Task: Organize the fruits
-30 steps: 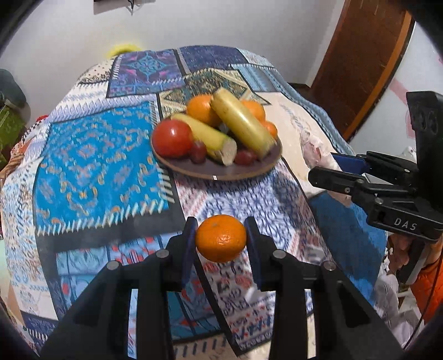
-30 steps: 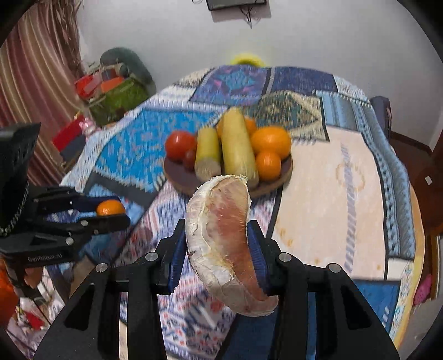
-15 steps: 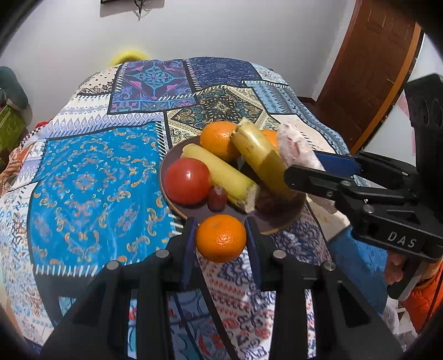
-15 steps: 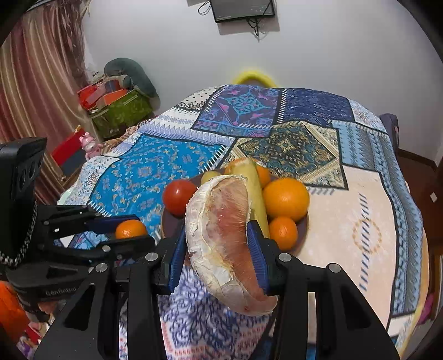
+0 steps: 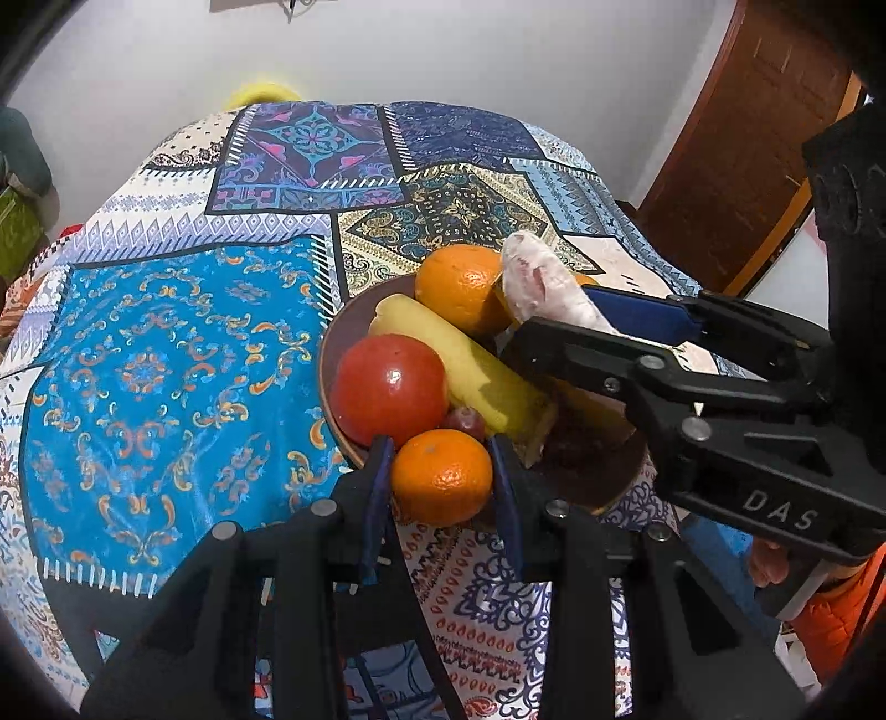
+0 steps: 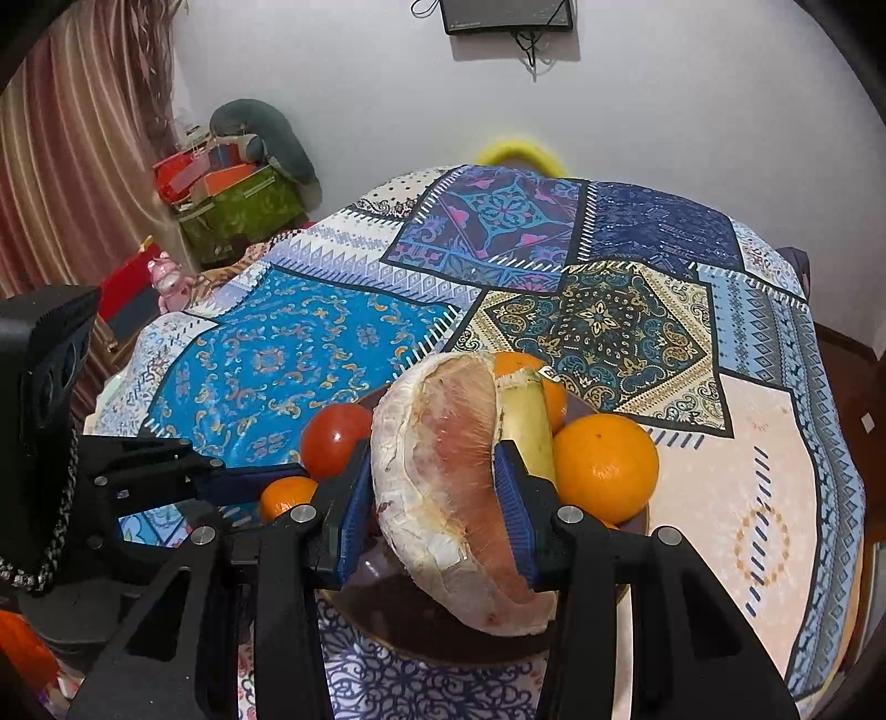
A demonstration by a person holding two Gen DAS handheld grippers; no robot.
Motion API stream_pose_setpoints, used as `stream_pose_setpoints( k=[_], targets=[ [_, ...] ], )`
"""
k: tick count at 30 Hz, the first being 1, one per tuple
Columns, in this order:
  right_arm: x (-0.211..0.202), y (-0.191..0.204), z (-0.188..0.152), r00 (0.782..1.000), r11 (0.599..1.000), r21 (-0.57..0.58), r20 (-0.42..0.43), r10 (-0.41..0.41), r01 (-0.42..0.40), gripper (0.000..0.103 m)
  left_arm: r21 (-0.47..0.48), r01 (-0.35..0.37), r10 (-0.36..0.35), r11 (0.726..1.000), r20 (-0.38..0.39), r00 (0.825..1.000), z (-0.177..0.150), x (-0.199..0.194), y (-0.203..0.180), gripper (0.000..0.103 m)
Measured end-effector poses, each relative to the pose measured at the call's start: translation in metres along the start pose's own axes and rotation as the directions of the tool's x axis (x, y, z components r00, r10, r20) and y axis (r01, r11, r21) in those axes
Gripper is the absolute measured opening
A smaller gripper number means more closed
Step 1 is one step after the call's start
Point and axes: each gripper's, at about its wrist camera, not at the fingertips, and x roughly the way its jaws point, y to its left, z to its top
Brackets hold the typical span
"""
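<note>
The left gripper (image 5: 441, 476) is clamping a small orange (image 5: 441, 477) at lower centre of the left view, right at the near rim of the brown plate (image 5: 339, 354). The right gripper (image 6: 437, 487) is gripping a pomelo wedge (image 6: 443, 476), hanging over the plate's tomato (image 5: 389, 386), bananas (image 5: 470, 376) and oranges (image 6: 606, 462).

Patchwork cloth (image 6: 310, 354) covering counter; striped curtain (image 6: 72, 144) hanging left; wooden door (image 5: 747, 144) standing right; screen (image 6: 509, 14) hanging on wall.
</note>
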Motion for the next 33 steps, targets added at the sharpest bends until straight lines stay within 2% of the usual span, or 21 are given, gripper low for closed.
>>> stream_pose_setpoints(
  k=[7, 11, 15, 19, 23, 27, 33],
  targets=[
    [0.000, -0.001, 0.001, 1.000, 1.000, 0.015, 0.008, 0.005, -0.005, 0.040, 0.014, -0.016, 0.016, 1.000, 0.002, 1.000, 0.000, 0.000, -0.002, 0.038],
    [-0.002, -0.006, 0.001, 1.000, 0.999, 0.046, 0.002, 0.028, -0.028, 0.047, 0.011, -0.015, 0.015, 1.000, -0.010, 1.000, -0.003, 0.000, -0.002, 0.040],
    [-0.007, -0.007, 0.002, 1.000, 0.998, 0.056, 0.009, 0.025, -0.026, 0.048, 0.003, -0.012, 0.012, 1.000, -0.007, 1.000, -0.009, -0.005, -0.001, 0.042],
    [-0.017, -0.008, 0.000, 1.000, 0.998, 0.062, 0.016, 0.014, -0.015, 0.048, 0.007, -0.033, 0.032, 0.999, 0.026, 0.999, -0.013, -0.023, -0.004, 0.042],
    [-0.040, -0.005, 0.000, 0.999, 0.998, 0.057, 0.051, -0.005, 0.002, 0.048, 0.010, -0.057, 0.055, 0.998, 0.095, 0.994, -0.012, -0.057, -0.010, 0.042],
    [-0.081, 0.001, 0.002, 0.992, 0.998, 0.064, 0.122, -0.032, 0.024, 0.049, 0.018, -0.080, 0.075, 0.997, 0.193, 0.978, -0.012, -0.105, -0.022, 0.042],
    [-0.160, 0.018, 0.000, 0.966, 0.998, 0.053, 0.252, -0.055, 0.043, 0.049, 0.042, -0.117, 0.091, 0.992, 0.392, 0.915, -0.027, -0.196, -0.051, 0.042]
  ],
)
